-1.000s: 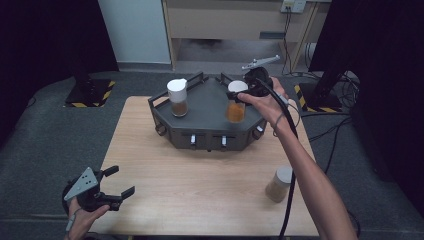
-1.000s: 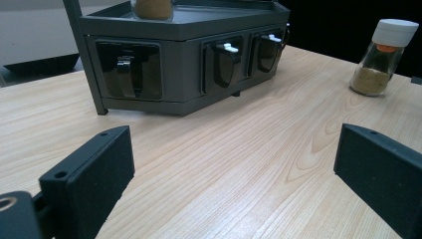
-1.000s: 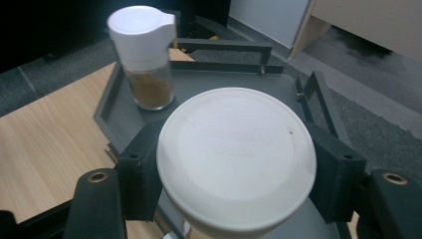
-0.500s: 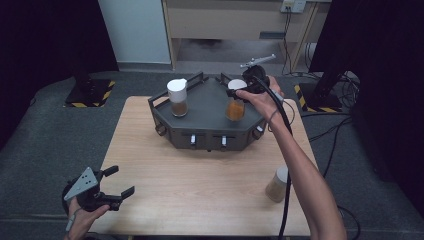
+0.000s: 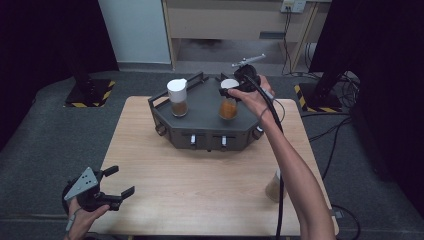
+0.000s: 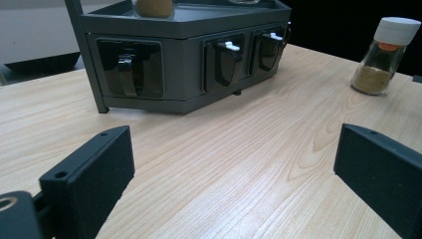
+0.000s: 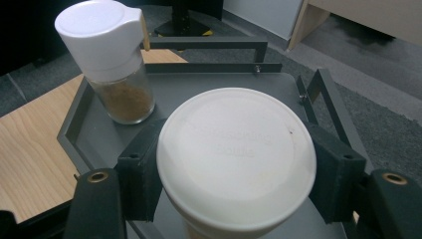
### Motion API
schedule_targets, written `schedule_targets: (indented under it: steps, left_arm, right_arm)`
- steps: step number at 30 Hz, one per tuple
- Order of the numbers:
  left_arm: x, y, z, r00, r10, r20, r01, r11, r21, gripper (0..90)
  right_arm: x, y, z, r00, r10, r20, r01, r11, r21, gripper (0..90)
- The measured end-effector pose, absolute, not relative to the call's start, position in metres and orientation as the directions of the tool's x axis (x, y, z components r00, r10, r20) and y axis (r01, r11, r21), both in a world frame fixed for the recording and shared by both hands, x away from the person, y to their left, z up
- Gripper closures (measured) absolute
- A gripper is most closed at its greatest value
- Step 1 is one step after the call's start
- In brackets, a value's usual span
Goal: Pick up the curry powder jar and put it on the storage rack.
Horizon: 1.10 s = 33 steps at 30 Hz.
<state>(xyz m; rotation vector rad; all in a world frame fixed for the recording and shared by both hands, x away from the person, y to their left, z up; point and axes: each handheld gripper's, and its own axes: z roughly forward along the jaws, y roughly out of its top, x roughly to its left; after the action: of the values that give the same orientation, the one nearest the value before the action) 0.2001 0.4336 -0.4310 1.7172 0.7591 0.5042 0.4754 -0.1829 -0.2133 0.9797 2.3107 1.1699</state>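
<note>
On the grey rack [image 5: 205, 117] at the far side of the surface [image 5: 200, 185], right gripper [image 5: 239, 89] clamped on an orange-filled jar [image 5: 228, 104], jaws pressing either side just under its white lid [image 7: 236, 154]. Beside it on the same rack, a brown spice jar [image 5: 177, 97], upright, apart from the held one. Near the right edge, partly hidden by the forearm, a third jar [image 6: 385, 55], probably greenish spice. At the near left corner, left gripper [image 5: 117, 184] wide apart, holding nothing, above bare wood.
</note>
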Motion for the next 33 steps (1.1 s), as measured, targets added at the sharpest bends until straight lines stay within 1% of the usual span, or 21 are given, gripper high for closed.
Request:
schedule_targets:
  steps: [14, 33]
  left_arm:
    - [0.2, 0.434, -0.431, 0.698, 0.714, -0.054, 0.231, -0.154, 0.961, 1.5]
    - [0.201, 0.435, -0.432, 0.698, 0.713, -0.06, 0.235, -0.15, 0.96, 1.5]
  right_arm:
    - [0.49, -0.157, -0.222, -0.695, 0.718, -0.015, 0.418, 0.421, 0.805, 34.2]
    - [0.506, -0.135, -0.232, -0.709, 0.706, 0.0, 0.426, 0.428, 0.797, 34.2]
